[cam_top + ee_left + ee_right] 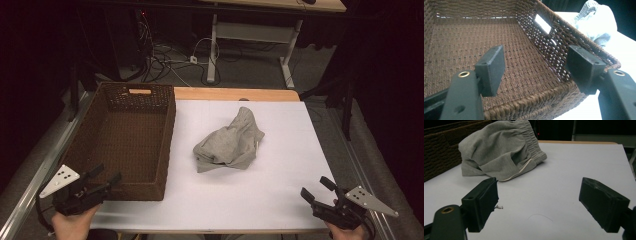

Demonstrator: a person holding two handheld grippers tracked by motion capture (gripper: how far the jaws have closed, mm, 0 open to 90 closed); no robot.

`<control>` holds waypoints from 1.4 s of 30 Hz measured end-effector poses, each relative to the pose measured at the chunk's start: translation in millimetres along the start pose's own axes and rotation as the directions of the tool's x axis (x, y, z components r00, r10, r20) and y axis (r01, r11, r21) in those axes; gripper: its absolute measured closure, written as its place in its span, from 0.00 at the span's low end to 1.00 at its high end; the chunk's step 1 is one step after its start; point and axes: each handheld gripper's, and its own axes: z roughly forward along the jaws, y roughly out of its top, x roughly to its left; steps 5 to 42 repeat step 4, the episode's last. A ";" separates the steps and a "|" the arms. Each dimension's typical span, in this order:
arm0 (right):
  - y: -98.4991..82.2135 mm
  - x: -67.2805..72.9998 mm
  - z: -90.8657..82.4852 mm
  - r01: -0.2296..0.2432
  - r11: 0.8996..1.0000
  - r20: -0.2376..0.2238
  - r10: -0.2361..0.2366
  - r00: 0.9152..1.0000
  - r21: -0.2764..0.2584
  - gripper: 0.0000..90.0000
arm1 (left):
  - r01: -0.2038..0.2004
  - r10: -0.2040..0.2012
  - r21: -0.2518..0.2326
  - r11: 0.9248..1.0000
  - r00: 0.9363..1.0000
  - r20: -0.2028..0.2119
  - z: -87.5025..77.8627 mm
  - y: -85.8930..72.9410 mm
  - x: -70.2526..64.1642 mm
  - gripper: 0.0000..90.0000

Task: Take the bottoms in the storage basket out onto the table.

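High view: a crumpled grey garment lies at the centre of the frame on the white surface, unheld and well apart from both tools. A brown woven basket stands just left of it, in the left half of the frame. The left hand-held gripper sits at the lower left, its jaws released over the near end of the basket, with nothing between them. The right hand-held gripper sits at the lower right over the white surface, jaws also released and empty. The garment lies up and to the left of the right hand-held gripper, and up and to the right of the left one.

Left gripper view: the two black jaws stand apart at the bottom of the frame, one over the basket floor, the other at its side wall. The garment appears at the upper right, beyond the basket's rim.

Right gripper view: the jaws stand wide apart at the bottom of the frame, above the bare surface. The garment occupies the upper left, well beyond the jaw tips. Its elastic waistband faces up and right. The basket wall runs along the left edge, behind the garment.
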 end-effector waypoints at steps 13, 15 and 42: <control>-0.1 -0.4 0.0 0.001 1.000 -0.001 -0.001 1.000 0.001 0.18 | 0.000 0.000 0.000 1.000 1.000 0.003 0.5 0.1 0.0 0.34; -0.1 -0.4 0.0 0.001 1.000 -0.001 -0.001 1.000 0.001 0.18 | 0.000 0.000 0.000 1.000 1.000 0.003 0.5 0.1 0.0 0.34; -0.1 -0.4 0.0 0.001 1.000 -0.001 -0.001 1.000 0.001 0.18 | 0.000 0.000 0.000 1.000 1.000 0.003 0.5 0.1 0.0 0.34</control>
